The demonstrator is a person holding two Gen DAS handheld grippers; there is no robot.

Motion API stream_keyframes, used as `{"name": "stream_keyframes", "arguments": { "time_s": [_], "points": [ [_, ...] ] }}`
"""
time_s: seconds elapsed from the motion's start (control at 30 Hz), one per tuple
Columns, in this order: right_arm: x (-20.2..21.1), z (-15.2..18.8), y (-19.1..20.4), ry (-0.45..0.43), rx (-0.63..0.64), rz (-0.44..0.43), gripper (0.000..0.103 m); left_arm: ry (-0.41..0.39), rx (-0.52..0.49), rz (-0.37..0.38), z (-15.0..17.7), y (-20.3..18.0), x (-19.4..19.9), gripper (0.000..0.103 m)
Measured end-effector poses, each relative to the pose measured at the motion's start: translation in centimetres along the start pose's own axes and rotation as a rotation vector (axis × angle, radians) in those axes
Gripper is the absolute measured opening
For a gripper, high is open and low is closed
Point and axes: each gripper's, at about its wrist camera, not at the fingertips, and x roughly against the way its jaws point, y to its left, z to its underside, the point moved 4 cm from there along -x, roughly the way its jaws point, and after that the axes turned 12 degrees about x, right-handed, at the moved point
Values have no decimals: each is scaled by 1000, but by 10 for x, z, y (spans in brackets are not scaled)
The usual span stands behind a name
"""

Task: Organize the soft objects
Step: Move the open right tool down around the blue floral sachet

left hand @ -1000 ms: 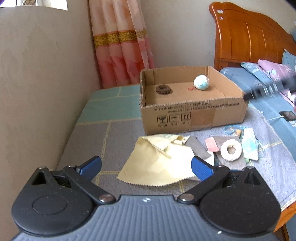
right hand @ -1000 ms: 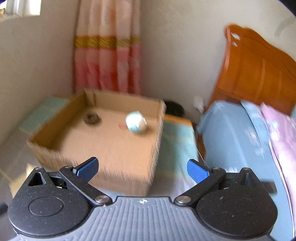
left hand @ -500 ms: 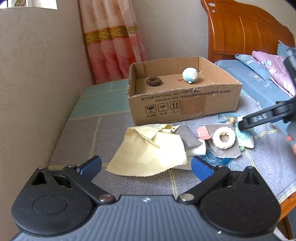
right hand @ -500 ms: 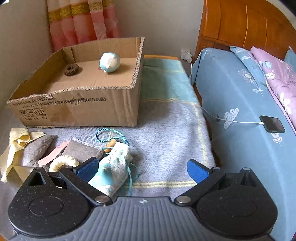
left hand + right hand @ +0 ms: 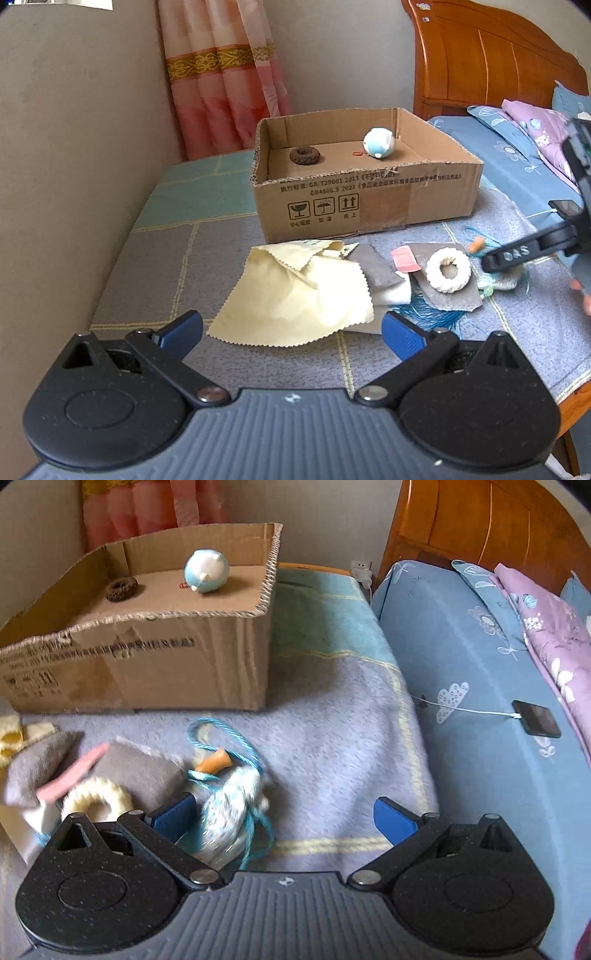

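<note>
With both jaws apart, the right gripper (image 5: 282, 814) hovers over the blue drawstring pouch (image 5: 229, 812) near the tabletop's right edge, whose loose cord (image 5: 221, 734) could snag.

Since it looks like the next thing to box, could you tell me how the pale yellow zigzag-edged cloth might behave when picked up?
The pale yellow zigzag-edged cloth lies folded over itself, so it is probably floppy and will drape. It looks thin and light. It overlaps the grey cloth, which may drag along.

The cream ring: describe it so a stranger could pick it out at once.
Start at the cardboard box on the grey blanket. In front of its right end lies a heap of cloths; the cream ring sits on top of a grey cloth there. It is the only pale, ribbed doughnut shape outside the box; the brown ring lies inside.
</note>
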Motion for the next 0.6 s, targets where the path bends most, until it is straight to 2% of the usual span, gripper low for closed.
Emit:
{"name": "stream_keyframes", "arguments": {
  "time_s": [0.17, 0.23, 0.33, 0.5, 0.57, 0.6],
  "points": [
    [7, 11, -16, 21, 24, 47, 103, 11, 2, 4, 1, -1, -4, 102],
    [10, 13, -20, 19, 18, 40, 103, 12, 1, 7, 1, -1, -5, 102],
    [16, 14, -17, -19, 37, -22, 103, 12, -2, 6, 1, -2, -5, 102],
    [32, 10, 1, -141, 122, -147, 103, 13, -1, -2, 1, -1, -4, 102],
    [26, 9, 8, -127, 149, -180, 103, 9, -2, -4, 1, 0, -3, 102],
    [22, 9, 10, -106, 163, -155, 103, 7, -2, -3, 1, 0, -2, 102]
  ]
}}
